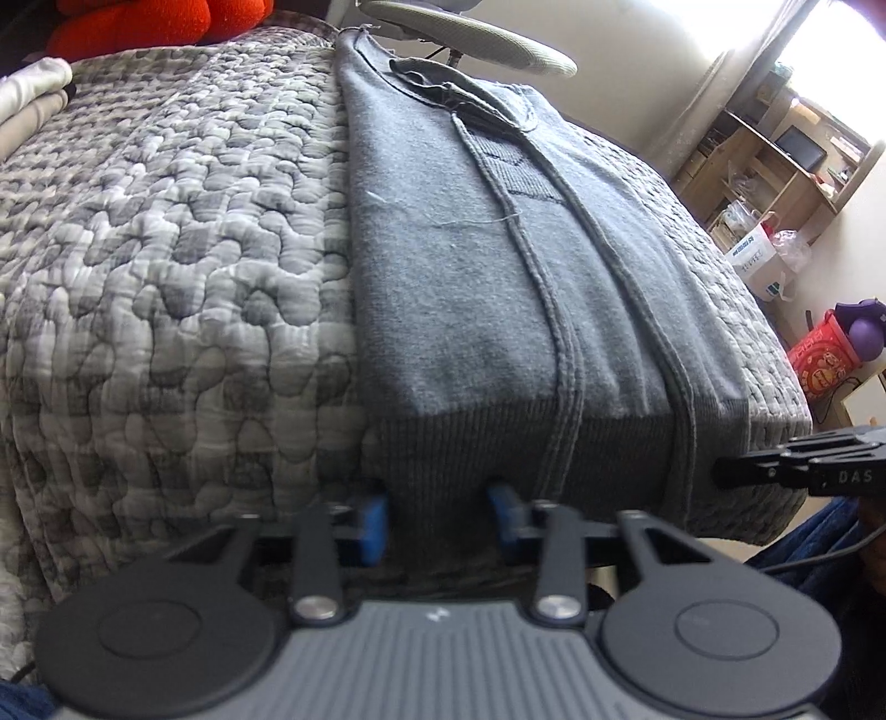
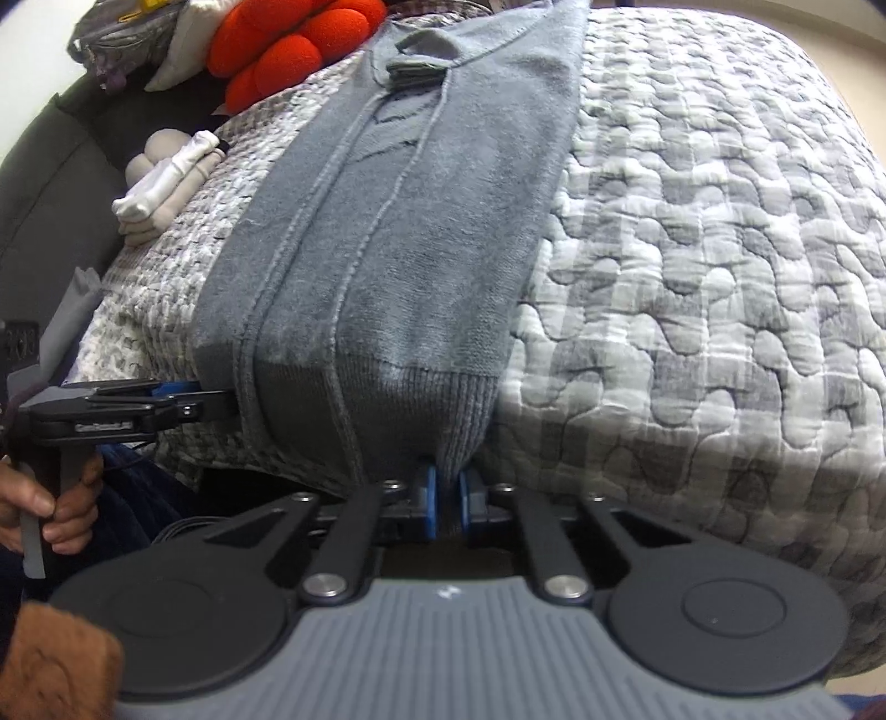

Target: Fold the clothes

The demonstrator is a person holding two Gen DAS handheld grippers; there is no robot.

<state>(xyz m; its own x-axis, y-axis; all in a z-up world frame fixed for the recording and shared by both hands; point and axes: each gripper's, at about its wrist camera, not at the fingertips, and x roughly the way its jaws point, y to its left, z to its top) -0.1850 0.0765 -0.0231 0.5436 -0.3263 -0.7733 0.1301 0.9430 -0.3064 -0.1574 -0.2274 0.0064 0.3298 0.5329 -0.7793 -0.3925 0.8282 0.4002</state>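
Observation:
A grey knit sweater (image 1: 470,288) lies folded into a long narrow strip on the quilted bed, collar at the far end and ribbed hem at the near edge. My left gripper (image 1: 438,515) is shut on the hem, with the ribbed fabric filling the gap between its blue pads. In the right wrist view the sweater (image 2: 398,238) runs away from me, and my right gripper (image 2: 448,495) is shut on the hem's right corner. The left gripper (image 2: 230,407) shows there at the hem's left corner, and the right gripper (image 1: 720,471) shows at the hem's right end in the left wrist view.
A grey-and-white quilted bedspread (image 1: 166,249) covers the bed. A red plush toy (image 2: 288,50) and folded pale clothes (image 2: 166,183) lie at the far left. A person's hand (image 2: 50,498) holds the left gripper's handle. Wooden shelves (image 1: 775,166) and bags stand beyond the bed.

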